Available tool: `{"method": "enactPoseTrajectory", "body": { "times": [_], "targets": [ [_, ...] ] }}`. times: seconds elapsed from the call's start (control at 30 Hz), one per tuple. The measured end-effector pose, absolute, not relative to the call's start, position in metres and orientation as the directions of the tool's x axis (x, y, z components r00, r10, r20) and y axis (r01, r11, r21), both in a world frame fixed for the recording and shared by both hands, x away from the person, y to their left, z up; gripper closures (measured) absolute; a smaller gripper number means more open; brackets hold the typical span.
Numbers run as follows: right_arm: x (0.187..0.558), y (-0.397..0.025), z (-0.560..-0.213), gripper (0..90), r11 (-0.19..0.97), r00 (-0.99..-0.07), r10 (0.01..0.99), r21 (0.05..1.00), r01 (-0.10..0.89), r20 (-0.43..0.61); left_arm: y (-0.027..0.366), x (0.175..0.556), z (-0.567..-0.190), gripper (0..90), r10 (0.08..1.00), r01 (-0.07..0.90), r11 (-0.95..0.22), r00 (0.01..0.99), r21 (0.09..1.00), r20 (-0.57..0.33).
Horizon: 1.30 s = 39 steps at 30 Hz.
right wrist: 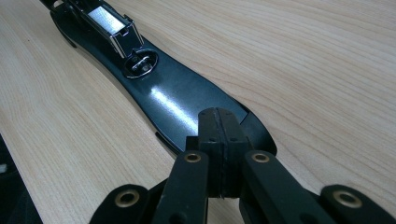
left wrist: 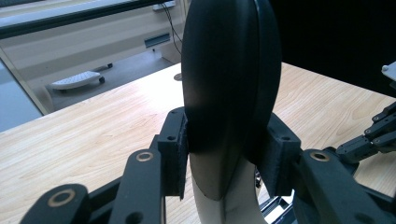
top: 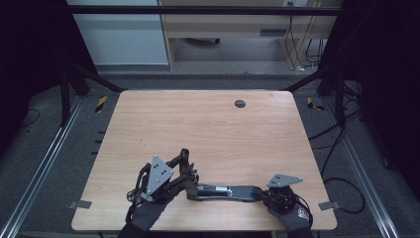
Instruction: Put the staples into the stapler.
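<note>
On the near edge of the tabletop (top: pixel 208 124) lies an opened black stapler (top: pixel 223 191), stretched left to right between the two hands. Its flat base (right wrist: pixel 173 100) rests on the wood, with the shiny metal magazine (right wrist: pixel 109 21) and a small oval anvil plate (right wrist: pixel 141 63) showing on top toward the stapler's left part. The stapler's rounded black top arm (left wrist: pixel 229 79) stands up from the left end, rising between the pads of the left tool (top: pixel 184 174), whose jaws press on it from both sides and grip it. The right tool (top: pixel 261 192) sits at the right end of the base, its jaws brought together with their pads touching each other, the tips resting on or just over the base; whether they pinch anything I cannot tell. A dark round grommet (top: pixel 239 103) sits in the tabletop at the far side, well apart from the stapler.
</note>
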State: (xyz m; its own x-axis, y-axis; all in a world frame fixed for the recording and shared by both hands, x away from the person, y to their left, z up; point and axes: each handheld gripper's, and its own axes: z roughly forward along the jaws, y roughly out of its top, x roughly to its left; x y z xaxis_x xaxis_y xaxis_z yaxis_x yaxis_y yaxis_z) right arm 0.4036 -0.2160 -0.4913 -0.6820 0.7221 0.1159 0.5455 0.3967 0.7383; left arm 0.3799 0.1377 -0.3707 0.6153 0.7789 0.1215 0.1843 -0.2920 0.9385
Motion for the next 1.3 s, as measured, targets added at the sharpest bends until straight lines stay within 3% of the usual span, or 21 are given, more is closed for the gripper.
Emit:
{"method": "enactPoseTrajectory", "body": {
  "times": [1.3],
  "targets": [
    [0.403,-0.215,-0.491,90.0,0.393,-0.684,0.718,0.738,0.549,0.127,0.111,0.378,-0.370,57.8,0.766,0.144,-0.362,0.609,0.921,0.205]
  ]
}}
